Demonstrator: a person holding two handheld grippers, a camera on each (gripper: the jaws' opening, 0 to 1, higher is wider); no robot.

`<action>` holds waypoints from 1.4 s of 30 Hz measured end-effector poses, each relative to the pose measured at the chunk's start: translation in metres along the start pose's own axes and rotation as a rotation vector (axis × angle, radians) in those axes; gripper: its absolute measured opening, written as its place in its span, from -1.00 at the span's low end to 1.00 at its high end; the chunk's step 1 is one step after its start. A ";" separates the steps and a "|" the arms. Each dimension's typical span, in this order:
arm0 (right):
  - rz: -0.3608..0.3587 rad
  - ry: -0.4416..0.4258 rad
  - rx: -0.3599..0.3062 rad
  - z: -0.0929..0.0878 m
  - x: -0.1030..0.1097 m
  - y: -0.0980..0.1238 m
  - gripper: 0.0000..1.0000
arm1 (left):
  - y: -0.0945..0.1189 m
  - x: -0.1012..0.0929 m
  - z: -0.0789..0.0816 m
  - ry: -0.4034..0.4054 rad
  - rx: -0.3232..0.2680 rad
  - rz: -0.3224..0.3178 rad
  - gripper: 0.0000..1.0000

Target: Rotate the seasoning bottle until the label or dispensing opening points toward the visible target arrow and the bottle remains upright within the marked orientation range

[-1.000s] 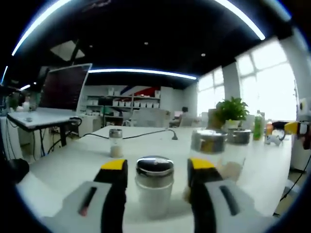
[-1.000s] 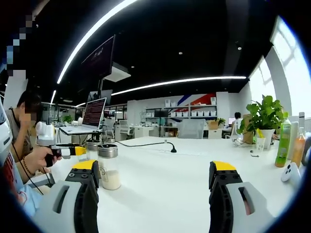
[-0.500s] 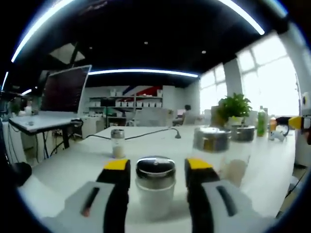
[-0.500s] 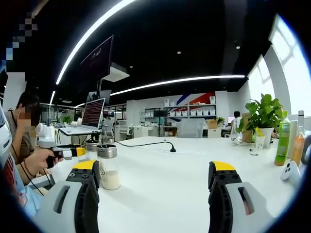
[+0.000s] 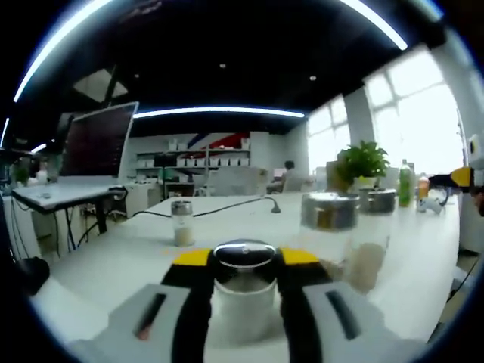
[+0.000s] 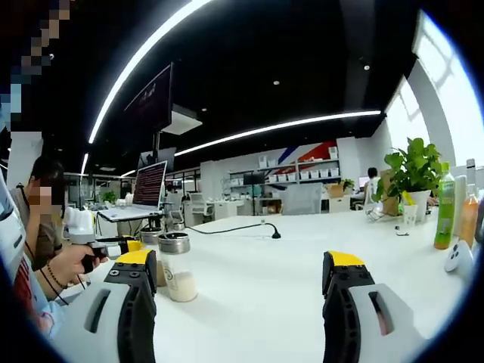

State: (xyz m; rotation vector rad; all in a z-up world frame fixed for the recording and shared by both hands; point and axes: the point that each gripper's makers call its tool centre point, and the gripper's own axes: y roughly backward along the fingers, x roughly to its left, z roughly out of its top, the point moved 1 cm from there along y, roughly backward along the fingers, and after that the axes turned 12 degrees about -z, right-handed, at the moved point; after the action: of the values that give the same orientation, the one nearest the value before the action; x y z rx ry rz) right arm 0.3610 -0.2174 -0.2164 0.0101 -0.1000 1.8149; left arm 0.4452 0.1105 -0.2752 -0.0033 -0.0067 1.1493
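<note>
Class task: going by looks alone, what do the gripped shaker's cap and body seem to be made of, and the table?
Cap: likely polished metal, given its mirror-like reflections. Body: clear glass or plastic, can't tell which; pale contents show through. Table: smooth white surface, probably laminate, with a soft sheen. The left tool grips the shaker.

So the left claw (image 5: 243, 265) is closing in: a second ago its jaws were standing well apart on either side of the bottle (image 5: 243, 291), half a second ago they were a bit nearer, and now the yellow tips are hugging the bottle's metal cap (image 5: 243, 255) on both sides. The bottle is staying upright on the bench (image 5: 113, 261). Over in the right gripper view, the camera is tilting a little, so the whole scene is sliding slightly.
</note>
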 end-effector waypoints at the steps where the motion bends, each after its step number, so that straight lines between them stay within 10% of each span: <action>1: -0.002 0.001 0.000 0.000 0.000 0.000 0.87 | 0.000 0.000 0.000 -0.003 0.000 -0.001 -0.33; 42: 0.019 0.021 0.014 -0.006 0.007 0.004 0.86 | -0.003 0.000 -0.001 -0.009 0.028 -0.291 -0.33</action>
State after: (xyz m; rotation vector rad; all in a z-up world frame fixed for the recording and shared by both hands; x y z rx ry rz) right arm 0.3560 -0.2115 -0.2222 0.0008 -0.0727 1.8340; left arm 0.4475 0.1090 -0.2762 0.0273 0.0011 0.8586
